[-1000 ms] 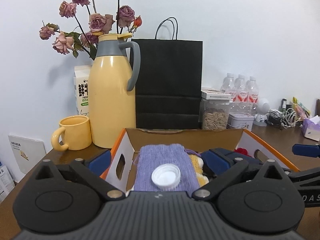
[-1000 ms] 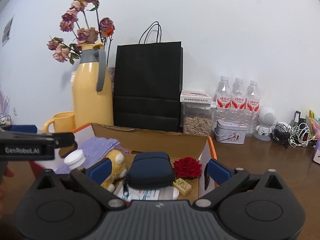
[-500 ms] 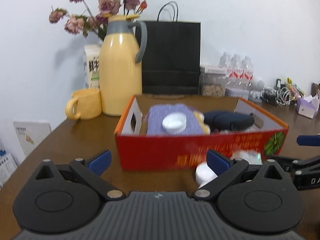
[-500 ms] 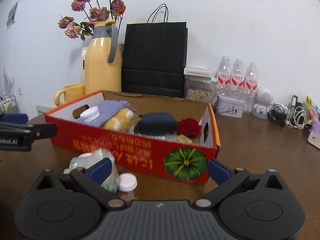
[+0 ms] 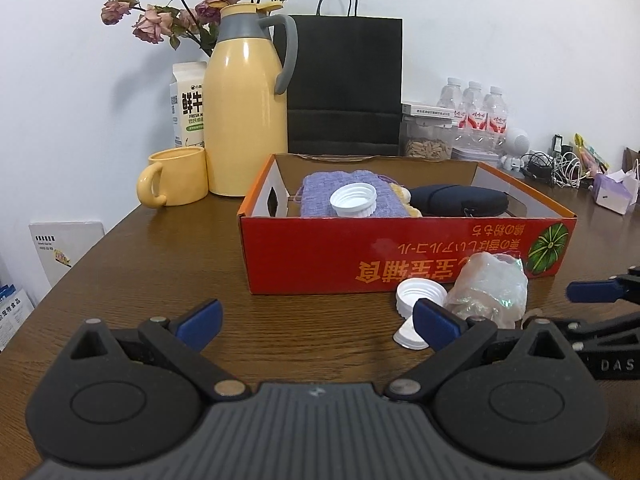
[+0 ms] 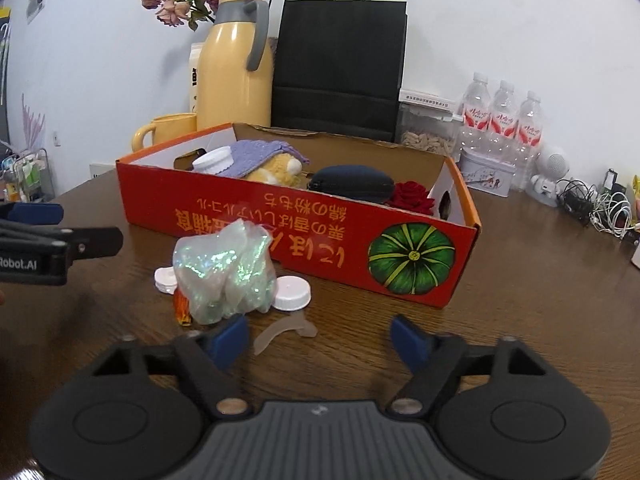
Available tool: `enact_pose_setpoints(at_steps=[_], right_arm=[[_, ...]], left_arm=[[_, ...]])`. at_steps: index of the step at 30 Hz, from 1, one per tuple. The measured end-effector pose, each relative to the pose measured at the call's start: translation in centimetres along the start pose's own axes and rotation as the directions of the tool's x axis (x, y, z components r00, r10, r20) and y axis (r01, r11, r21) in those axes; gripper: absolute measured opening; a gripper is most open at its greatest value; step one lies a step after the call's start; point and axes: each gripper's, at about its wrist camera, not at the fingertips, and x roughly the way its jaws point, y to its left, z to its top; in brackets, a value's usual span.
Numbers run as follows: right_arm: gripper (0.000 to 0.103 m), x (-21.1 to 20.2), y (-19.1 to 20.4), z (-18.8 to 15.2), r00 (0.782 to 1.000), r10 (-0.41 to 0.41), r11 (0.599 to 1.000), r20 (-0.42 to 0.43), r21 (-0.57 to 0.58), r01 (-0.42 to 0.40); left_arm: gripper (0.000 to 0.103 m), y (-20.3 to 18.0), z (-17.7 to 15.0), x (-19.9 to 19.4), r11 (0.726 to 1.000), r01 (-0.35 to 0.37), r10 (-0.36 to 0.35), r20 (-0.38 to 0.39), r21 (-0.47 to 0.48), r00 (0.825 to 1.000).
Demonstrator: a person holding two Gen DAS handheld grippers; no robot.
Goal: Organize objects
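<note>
Up front in the left wrist view, the left gripper point(image 5: 316, 320) stands spread over bare wooden table point(image 5: 160, 272), its right finger hiding part of a white cap point(image 5: 420, 294) beside the crinkled iridescent plastic bag point(image 5: 490, 290) before the red cardboard box point(image 5: 400, 252). Only the right wrist view shows a red rose point(image 6: 412, 196) inside the box and a translucent curved strip point(image 6: 286, 330) between the right gripper's point(image 6: 320, 338) fingers, which have just been closing yet remain apart, gripping nothing.
</note>
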Motion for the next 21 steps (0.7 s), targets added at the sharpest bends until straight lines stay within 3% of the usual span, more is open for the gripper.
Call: enact_pose_setpoints(at_steps=[6,13,17,19,21], right_arm=[[0.056,0.8,-0.2,0.2,0.998,0.043,0.998,-0.035,0.035,-0.042],[0.026,1.4,0.4,0.4,0.995,0.086,0.996,-0.049,0.032,-0.085],[0.023,1.5,0.4,0.5,0.996,0.081,0.996,-0.048,0.041,-0.079],[0.014,1.6,0.3,0.6,0.996,0.079,0.996,-0.047,0.043,-0.077],[0.012,1.6,0.3,0.6,0.996,0.080,0.996,-0.047,0.046,-0.078]], left_arm=[[0.103,0.0,0.0,0.1,1.000,0.003,-0.003,-0.001,-0.002,1.000],[0.103,0.1,0.0,0.0,1.000,0.007,-0.007,0.002,-0.006,1.000],[0.103,0.0,-0.1,-0.1,1.000,0.009,-0.009,0.005,-0.005,1.000],[0.103,0.0,-0.1,-0.1,1.000,0.009,-0.009,0.005,-0.006,1.000],[0.103,0.0,-0.1,-0.1,1.000,0.007,-0.007,0.004,-0.006,1.000]])
